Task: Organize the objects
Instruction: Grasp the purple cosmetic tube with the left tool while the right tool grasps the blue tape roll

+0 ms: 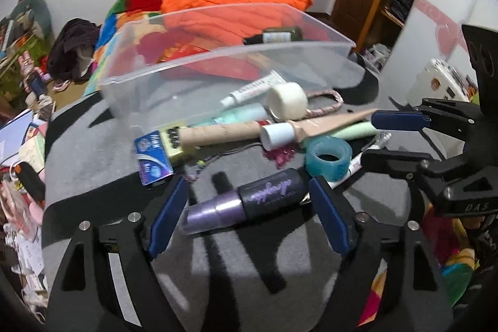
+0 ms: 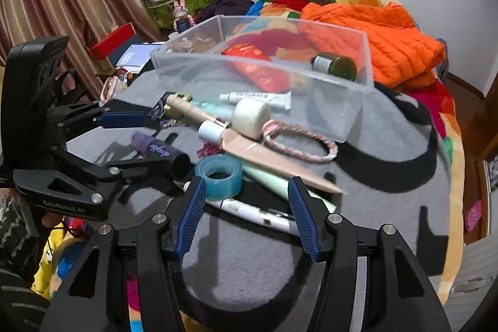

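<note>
With both the left gripper [image 1: 247, 203] and right gripper [image 2: 246, 212] spread wide and empty, the round purple bottle [image 1: 246, 199] could be rolled away if nudged off-centre.

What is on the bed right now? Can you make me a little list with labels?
surface: grey blanket
bin: clear plastic bin, holding a dark green bottle and a red packet
left gripper: open around the purple bottle
right gripper: open, near the blue tape roll
also loose: white tape roll, white pen
</note>
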Available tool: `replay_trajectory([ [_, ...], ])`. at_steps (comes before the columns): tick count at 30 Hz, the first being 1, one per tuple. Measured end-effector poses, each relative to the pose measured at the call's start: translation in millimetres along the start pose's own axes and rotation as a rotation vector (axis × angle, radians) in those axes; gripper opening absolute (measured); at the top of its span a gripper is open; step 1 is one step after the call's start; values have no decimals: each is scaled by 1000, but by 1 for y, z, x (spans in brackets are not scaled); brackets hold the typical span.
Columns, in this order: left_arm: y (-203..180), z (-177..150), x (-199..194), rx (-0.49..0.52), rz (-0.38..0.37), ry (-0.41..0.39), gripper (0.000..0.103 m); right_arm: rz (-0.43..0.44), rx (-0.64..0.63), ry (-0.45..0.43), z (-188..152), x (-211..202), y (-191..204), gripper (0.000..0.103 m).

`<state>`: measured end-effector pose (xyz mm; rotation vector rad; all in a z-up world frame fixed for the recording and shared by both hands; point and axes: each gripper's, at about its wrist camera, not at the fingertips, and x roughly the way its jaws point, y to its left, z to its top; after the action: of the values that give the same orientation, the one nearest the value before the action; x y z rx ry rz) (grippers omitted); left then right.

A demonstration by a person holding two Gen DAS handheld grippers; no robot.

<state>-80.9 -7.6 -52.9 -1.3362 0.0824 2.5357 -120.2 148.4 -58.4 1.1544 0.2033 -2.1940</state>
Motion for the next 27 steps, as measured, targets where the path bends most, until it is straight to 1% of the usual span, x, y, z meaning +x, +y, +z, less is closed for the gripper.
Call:
replay_trajectory([
  [4, 0, -4, 10, -1, -9, 22, 80, 12, -3, 20, -2, 6, 4, 51],
  [5, 2, -6, 10, -6, -18, 25, 74, 11, -6, 22, -3, 7, 5, 51],
  [6, 4, -9, 10, -14, -30, 26, 65, 14, -11, 22, -2, 7, 5, 51],
  [8, 8, -13, 8, -29, -41, 27, 58, 21, -16, 22, -2, 8, 7, 51],
  [12, 11, -19, 2, -42, -17, 20, 43, 28, -29, 34, 1, 16, 13, 51],
  [18, 16, -28, -7, -59, -4, 6, 42, 31, -21, 62, 3, 33, 17, 51],
  [20, 15, -32, -10, -53, 1, 9, 45, 39, -5, 67, 3, 35, 15, 51],
  [22, 15, -35, -13, -52, 8, 9, 49, 48, 12, 60, 3, 36, 13, 49],
  [23, 15, -36, -14, -54, 7, 9, 53, 55, 18, 60, 3, 36, 13, 45],
  [24, 15, -37, -15, -56, 7, 11, 54, 64, 26, 60, 3, 36, 12, 41],
  [26, 18, -39, -16, -61, 7, 8, 54, 74, 38, 59, 3, 35, 10, 36],
  [27, 18, -40, -16, -62, 9, 7, 54, 74, 41, 55, 3, 35, 10, 35],
])
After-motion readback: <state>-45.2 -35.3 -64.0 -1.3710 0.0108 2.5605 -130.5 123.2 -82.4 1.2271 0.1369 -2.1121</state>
